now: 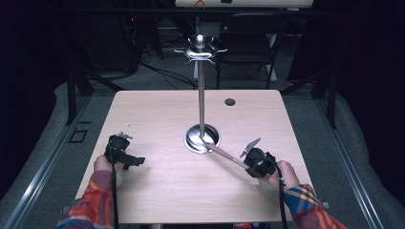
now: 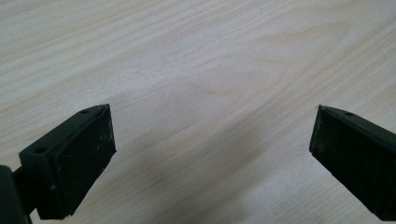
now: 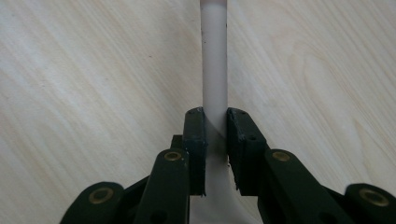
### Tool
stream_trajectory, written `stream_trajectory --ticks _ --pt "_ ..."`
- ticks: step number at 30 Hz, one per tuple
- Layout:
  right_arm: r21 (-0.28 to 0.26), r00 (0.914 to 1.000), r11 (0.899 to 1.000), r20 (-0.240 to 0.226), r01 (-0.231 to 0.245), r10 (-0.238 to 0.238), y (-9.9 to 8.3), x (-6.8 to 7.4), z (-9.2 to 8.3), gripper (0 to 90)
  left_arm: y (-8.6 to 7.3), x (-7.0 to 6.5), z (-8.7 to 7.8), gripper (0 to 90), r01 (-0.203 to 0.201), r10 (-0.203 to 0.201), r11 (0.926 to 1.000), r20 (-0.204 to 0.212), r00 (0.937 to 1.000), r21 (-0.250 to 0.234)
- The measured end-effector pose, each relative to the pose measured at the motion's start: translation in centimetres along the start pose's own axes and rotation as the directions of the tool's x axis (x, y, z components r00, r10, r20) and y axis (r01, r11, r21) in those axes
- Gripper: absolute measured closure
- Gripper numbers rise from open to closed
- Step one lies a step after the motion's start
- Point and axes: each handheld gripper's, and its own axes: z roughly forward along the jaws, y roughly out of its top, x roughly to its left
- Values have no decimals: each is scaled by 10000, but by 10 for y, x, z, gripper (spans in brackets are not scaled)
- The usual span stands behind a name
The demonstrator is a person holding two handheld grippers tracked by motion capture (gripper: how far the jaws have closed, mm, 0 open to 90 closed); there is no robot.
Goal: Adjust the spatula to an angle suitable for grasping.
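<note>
Your sleeves, in red and orange plaid, come up from the bottom edge of the high view. At lower left, your left hand-held gripper [image 1: 125,156] rests on the pale wooden desk [image 1: 157,114], and in the left gripper view its jaws stand wide apart with bare wood grain between them.

At the centre of the frame, a round metal base [image 1: 197,138] sits on the desk with a thin pole [image 1: 201,95] standing upright from it; the pole carries a metal top with curled arms [image 1: 200,46] in the upper middle of the picture.

A pale rod [image 1: 223,155] slants from the base's right edge down toward lower right, where your right hand-held gripper [image 1: 252,160] has it. In the right gripper view, the rod [image 3: 214,60] runs straight up the frame and the right hand-held gripper [image 3: 215,122] is clamped on it, a pad pressed against each side.
</note>
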Motion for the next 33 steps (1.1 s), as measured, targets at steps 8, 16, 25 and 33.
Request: stream_trajectory --ticks 8,16,25,33 --pt "294 9923 9921 257 -1218 1210 -15 -21 3 782 0 0 -1 0 4 -4 10000 91 10000 -80" --pt "633 9813 9795 352 -1912 1892 -18 -26 13 781 0 0 -1 0 -9 10 10000 78 10000 -71" --pt "1396 9889 9791 336 -1480 1447 -17 -24 27 774 1 -1 0 0 -27 29 9999 205 9998 -124" --pt "1471 9870 9760 379 -1604 1565 -16 -25 26 617 1 0 -1 0 -37 39 9999 161 9999 -122"
